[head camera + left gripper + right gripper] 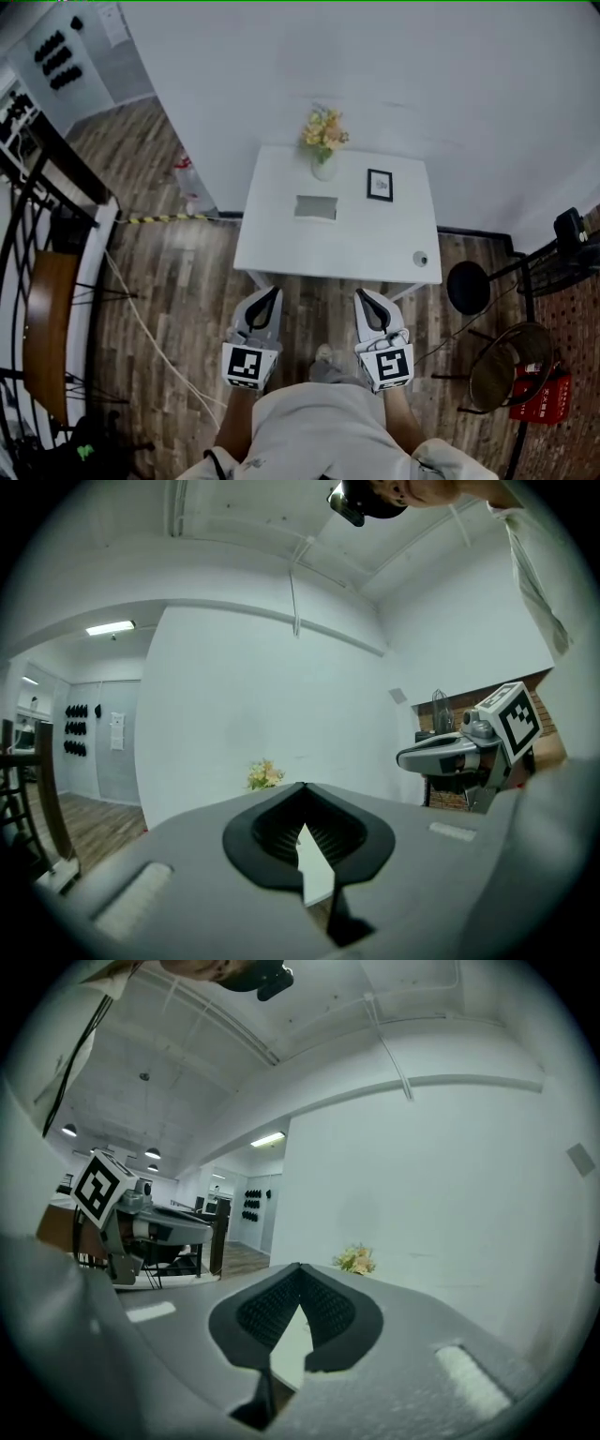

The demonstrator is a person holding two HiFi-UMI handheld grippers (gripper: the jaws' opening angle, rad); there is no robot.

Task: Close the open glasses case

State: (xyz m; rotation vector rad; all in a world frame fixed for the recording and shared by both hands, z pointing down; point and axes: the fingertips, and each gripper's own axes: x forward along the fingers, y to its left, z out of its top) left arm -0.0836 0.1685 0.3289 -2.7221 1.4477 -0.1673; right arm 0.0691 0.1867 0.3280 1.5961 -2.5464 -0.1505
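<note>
On the table [281, 246] — glasses case [316, 207] near vase [323, 167] and frame [380, 185]; left hand-held gripper [271, 295], right hand-held gripper [365, 298]: closed, empty.

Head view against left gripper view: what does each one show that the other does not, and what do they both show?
Only the head view shows the glasses case and a small framed picture, both on the white table. Only the left gripper view shows the ribbed inner pads of the left gripper, tips together with nothing between, and a ceiling light. Both show the flowers, the right gripper and the white wall.
</note>
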